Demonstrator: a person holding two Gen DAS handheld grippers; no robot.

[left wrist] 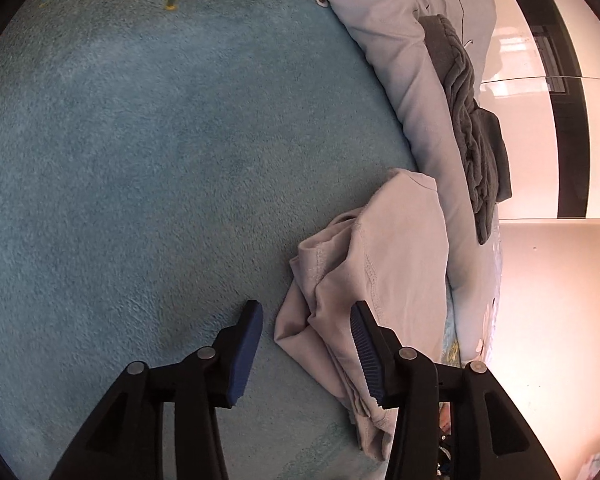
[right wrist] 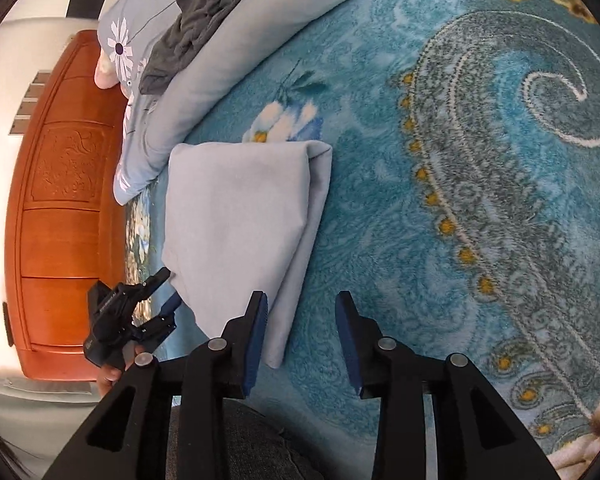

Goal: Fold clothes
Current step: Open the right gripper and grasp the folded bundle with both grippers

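A pale folded garment (left wrist: 384, 272) (right wrist: 240, 216) lies on the blue plush blanket (left wrist: 140, 160) (right wrist: 480, 184). In the left wrist view my left gripper (left wrist: 306, 306) stands open at the garment's bunched near end, some of the cloth lying loose between its fingers, the right fingertip (left wrist: 360, 320) over the fabric. In the right wrist view my right gripper (right wrist: 302, 296) is open, nothing between its pads. Its left finger (right wrist: 258, 320) sits at the garment's near corner. The left gripper (right wrist: 168, 288), held by a hand (right wrist: 112, 376), shows at the garment's left edge.
A light-blue flowered quilt (left wrist: 396, 64) (right wrist: 148, 120) borders the garment, with a crumpled dark grey garment (left wrist: 472, 128) (right wrist: 196, 16) on top. An orange wooden panel (right wrist: 60, 208) stands beyond. Whitish cloth (right wrist: 596, 420) lies at the lower right. Dark grey fabric (right wrist: 252, 444) is under my right gripper.
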